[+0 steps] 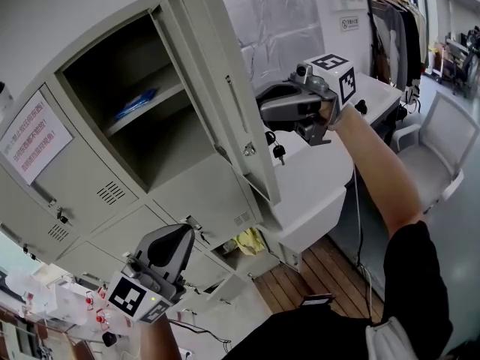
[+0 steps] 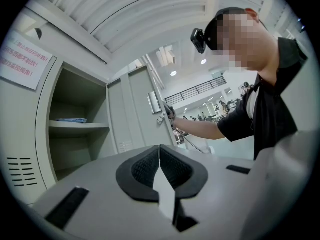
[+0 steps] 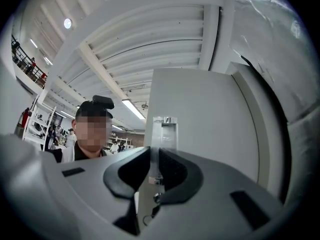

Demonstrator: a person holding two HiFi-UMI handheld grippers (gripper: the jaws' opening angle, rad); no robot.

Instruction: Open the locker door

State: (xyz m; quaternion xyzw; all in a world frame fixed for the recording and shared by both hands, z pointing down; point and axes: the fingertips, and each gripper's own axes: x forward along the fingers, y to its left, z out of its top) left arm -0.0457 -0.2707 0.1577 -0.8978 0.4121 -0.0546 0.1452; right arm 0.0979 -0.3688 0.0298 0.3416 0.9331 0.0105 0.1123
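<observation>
paper notice: the paper notice (image 1: pixel 36 137) is stuck on a closed locker door (image 1: pixel 82 178) left of the open compartment. It has a few rows of big red characters, but they're too soft and tilted for me to read off.
same notice, other angle: it also shows top left in the left gripper view (image 2: pixel 22 59), red rows again, still no luck.
wall sign: a small white wall sign (image 1: pixel 349 23) on the far wall, dark print, way too tiny.
markers: black-and-white square codes, no letters or digits. One is on the left hand-held gripper (image 1: pixel 178 237), one on the right hand-held gripper (image 1: pixel 262 105).
readable overall: honestly nothing legible.
</observation>
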